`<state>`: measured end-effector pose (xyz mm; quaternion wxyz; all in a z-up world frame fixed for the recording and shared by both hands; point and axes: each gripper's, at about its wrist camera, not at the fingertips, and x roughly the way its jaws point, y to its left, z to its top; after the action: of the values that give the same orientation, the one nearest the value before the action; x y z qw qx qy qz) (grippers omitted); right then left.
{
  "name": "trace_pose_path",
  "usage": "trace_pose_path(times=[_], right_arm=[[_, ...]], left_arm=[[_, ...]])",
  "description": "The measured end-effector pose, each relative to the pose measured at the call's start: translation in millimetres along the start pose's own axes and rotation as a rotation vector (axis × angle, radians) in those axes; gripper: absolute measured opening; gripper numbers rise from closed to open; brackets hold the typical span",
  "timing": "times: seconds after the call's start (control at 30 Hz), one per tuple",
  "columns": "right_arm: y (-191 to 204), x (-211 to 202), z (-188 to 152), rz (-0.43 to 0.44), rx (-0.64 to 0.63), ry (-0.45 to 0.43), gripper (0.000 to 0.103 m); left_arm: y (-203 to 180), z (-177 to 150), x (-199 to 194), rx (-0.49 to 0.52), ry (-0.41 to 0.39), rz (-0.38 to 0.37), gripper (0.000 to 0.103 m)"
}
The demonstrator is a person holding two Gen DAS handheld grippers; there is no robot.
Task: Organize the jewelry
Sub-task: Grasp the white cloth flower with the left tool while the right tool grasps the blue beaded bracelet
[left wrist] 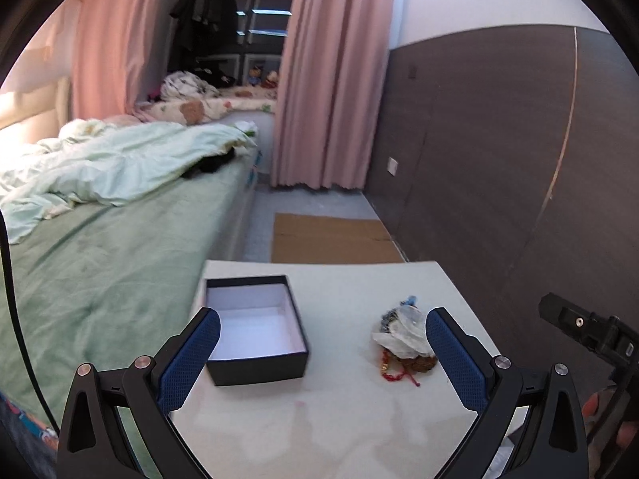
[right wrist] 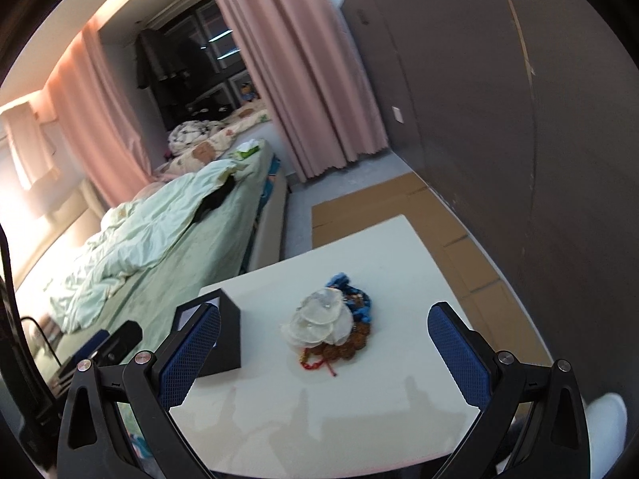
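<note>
The tangled heap of white, blue, brown and red jewelry (right wrist: 331, 325) is framed straight ahead between the spread, empty right gripper (right wrist: 323, 343), nearer than the equally spread left gripper (left wrist: 323, 343).

Both views are dim indoor shots with a strong fisheye bend: the wall panels (left wrist: 499, 139) and curtains (left wrist: 319, 99) bow outward, and black lens corners ring each picture. Warm, blown-out light comes from the far left, washing the headboard (left wrist: 28, 107) in the left view and a pale patch (right wrist: 24, 183) in the right view. A cooler bright strip sits at the top of the left view. The window (left wrist: 259, 24) is dark, with small reflections. The surface (right wrist: 359, 411) shows soft, faint shadows in front of the tool fingers (right wrist: 191, 351). The right view is slightly blurred, softest at the curtains and the jewelry (right wrist: 331, 323).
</note>
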<state>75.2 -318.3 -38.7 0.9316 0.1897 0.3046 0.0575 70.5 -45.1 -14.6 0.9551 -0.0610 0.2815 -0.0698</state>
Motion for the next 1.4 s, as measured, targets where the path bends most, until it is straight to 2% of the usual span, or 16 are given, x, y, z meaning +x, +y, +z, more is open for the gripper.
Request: trace_pose_path(times=[0.17, 0.3, 0.43, 0.6, 0.73, 0.83, 1.0, 1.07, 1.13, 1.17, 1.2, 1.23, 1.3, 1.4], right_arm=[[-29, 18, 3, 0.018, 0.136, 0.066, 0.102], [-44, 31, 3, 0.022, 0.212, 0.103, 0.089], [-58, 49, -1, 0.003, 0.275, 0.156, 0.083], [-75, 68, -4, 0.002, 0.374, 0.209, 0.077], [-76, 82, -4, 0.021, 0.413, 0.235, 0.074], [-77, 92, -3, 0.039, 0.441, 0.251, 0.067], [-83, 109, -2, 0.052, 0.485, 0.278, 0.066], [-81, 114, -3, 0.062, 0.492, 0.288, 0.066], [-78, 120, -4, 0.067, 0.496, 0.300, 0.066], [-78, 123, -4, 0.066, 0.498, 0.308, 0.066], [-76, 127, -5, 0.066, 0.502, 0.318, 0.066], [-75, 130, -6, 0.067, 0.506, 0.326, 0.065], [-75, 137, -8, 0.073, 0.514, 0.343, 0.065], [-74, 149, -11, 0.080, 0.521, 0.374, 0.059]], left_arm=[[-11, -1, 28, 0.040, 0.068, -0.058, 0.098], [-20, -6, 52, 0.051, 0.145, -0.121, 0.086], [-27, -11, 72, 0.050, 0.201, -0.189, 0.079], [-42, -16, 99, 0.077, 0.260, -0.257, 0.078], [-57, -19, 121, 0.124, 0.295, -0.290, 0.077], [-67, -21, 137, 0.155, 0.318, -0.306, 0.073], [-69, -24, 161, 0.156, 0.372, -0.319, 0.068], [-68, -26, 168, 0.150, 0.395, -0.327, 0.061], [-69, -27, 173, 0.159, 0.397, -0.301, 0.035], [-68, -26, 173, 0.168, 0.384, -0.277, 0.027], [-67, -25, 173, 0.169, 0.380, -0.271, 0.010], [-64, -23, 174, 0.159, 0.383, -0.280, 0.005], [-58, -18, 169, 0.135, 0.365, -0.293, 0.003], [-50, -9, 159, 0.132, 0.316, -0.283, 0.001]])
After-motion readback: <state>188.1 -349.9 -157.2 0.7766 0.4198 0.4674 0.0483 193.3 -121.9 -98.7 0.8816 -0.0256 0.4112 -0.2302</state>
